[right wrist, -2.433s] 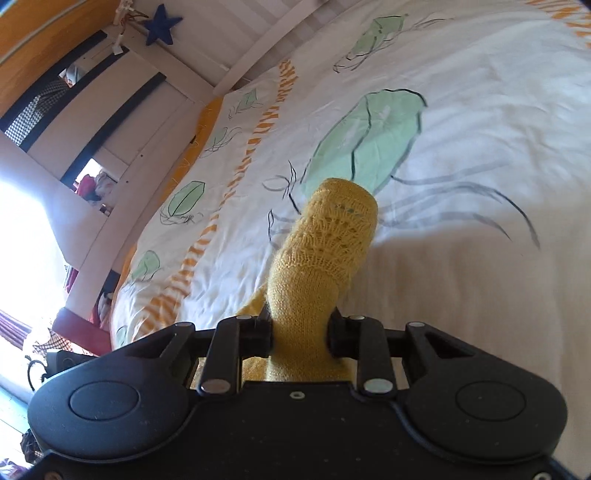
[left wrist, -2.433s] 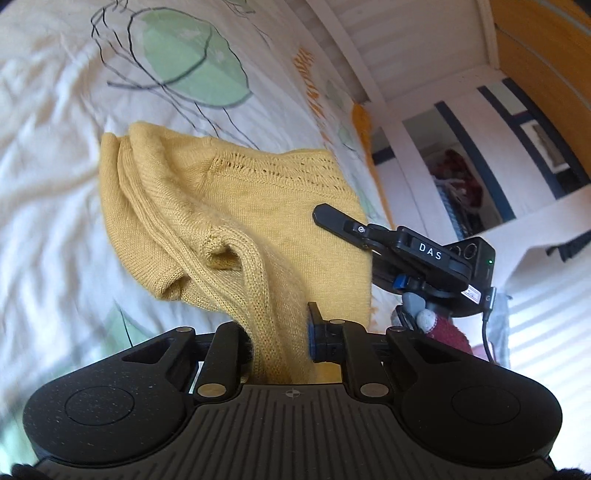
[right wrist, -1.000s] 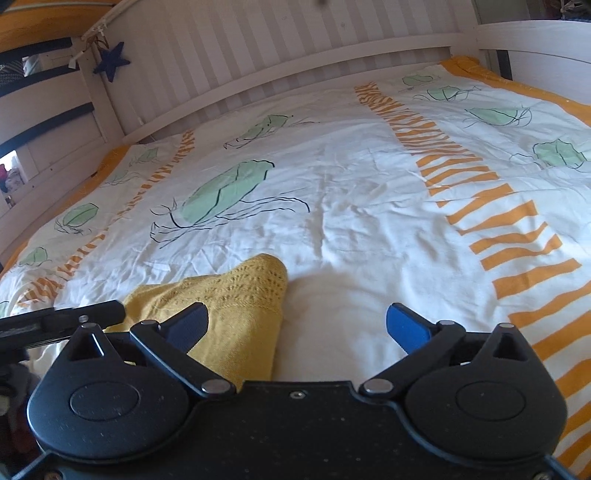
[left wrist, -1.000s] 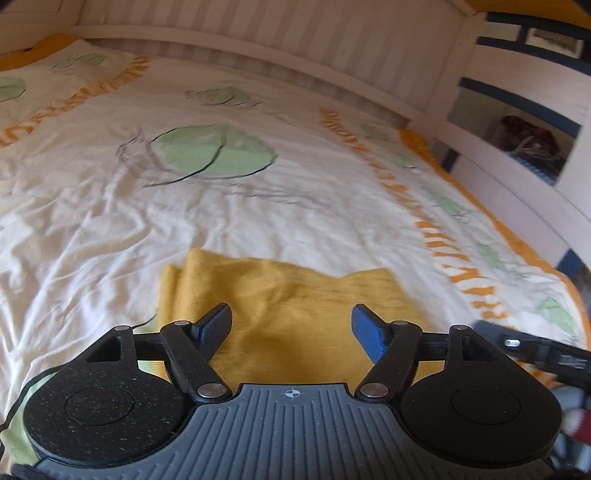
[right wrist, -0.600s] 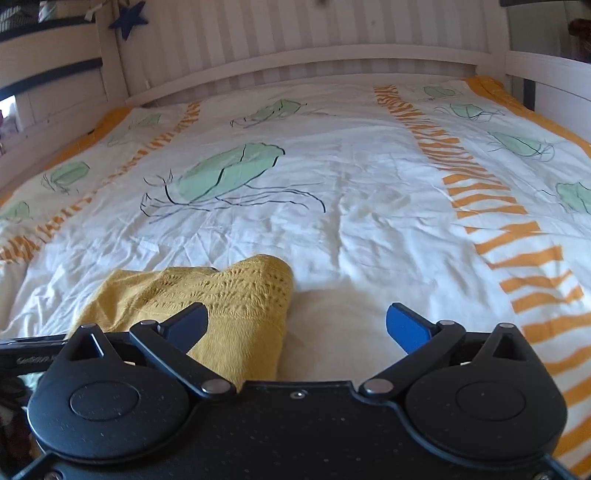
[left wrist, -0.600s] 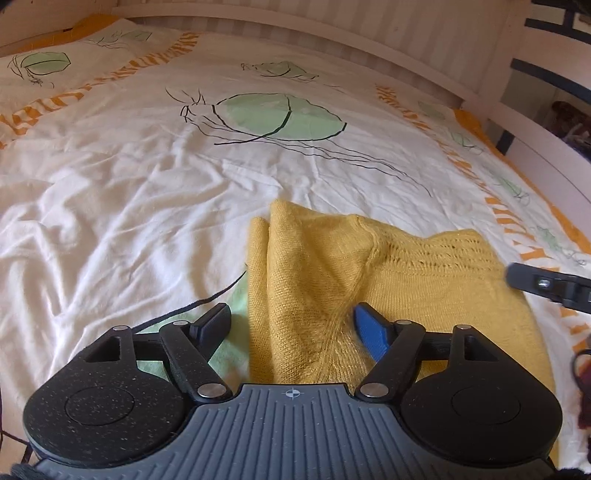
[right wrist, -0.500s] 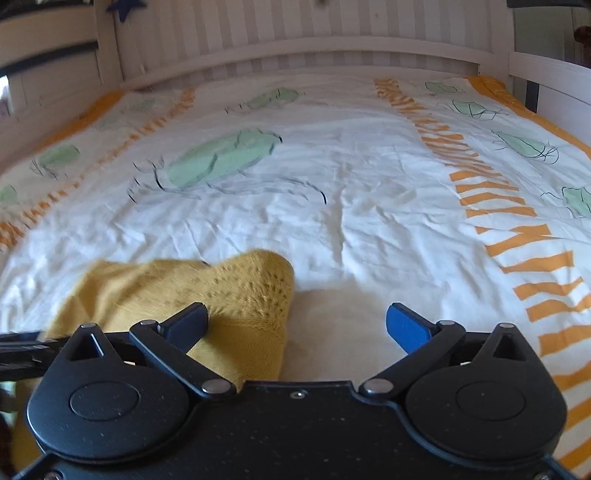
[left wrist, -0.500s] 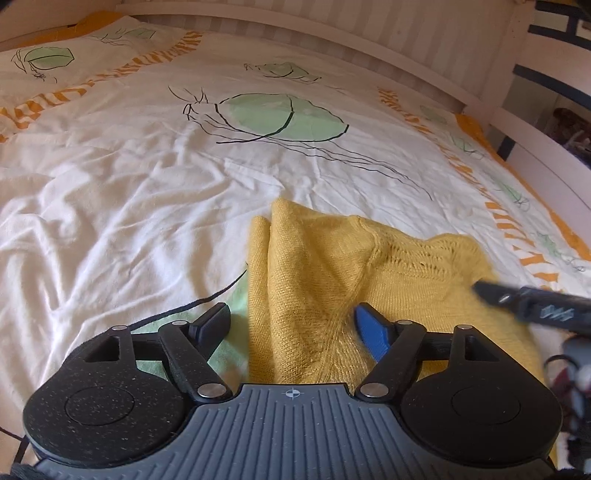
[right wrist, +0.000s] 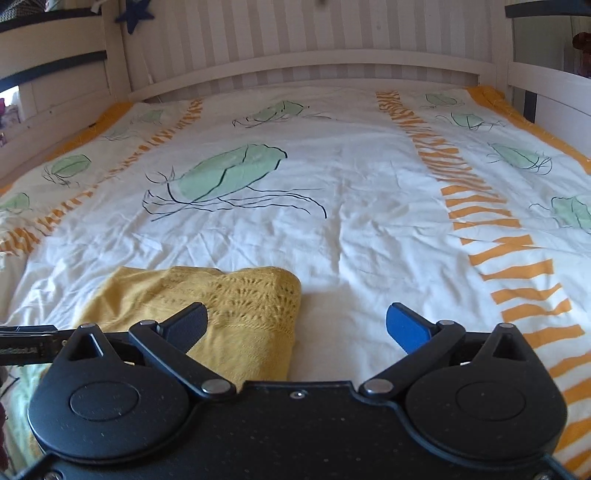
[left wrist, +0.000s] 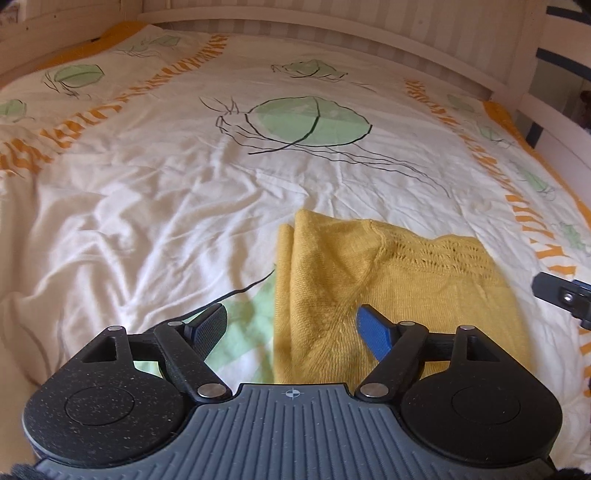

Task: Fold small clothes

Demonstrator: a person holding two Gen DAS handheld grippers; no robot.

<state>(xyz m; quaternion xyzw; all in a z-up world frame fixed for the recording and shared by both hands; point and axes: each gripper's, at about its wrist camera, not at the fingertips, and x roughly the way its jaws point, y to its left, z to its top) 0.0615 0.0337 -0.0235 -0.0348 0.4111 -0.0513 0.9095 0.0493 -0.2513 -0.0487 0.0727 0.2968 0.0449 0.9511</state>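
Both hand-held grippers, left [left wrist: 291, 326] and right [right wrist: 295, 325], spread, mine holding nothing; left jaws just widened; yellow knit [left wrist: 391, 288] lies folded on bed [left wrist: 147, 206]; fold looks done, maybe tidying left

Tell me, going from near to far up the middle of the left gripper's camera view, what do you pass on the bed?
The open left gripper → the folded yellow knit garment → rumpled white duvet → the big green jellyfish print → the pale slatted headboard.
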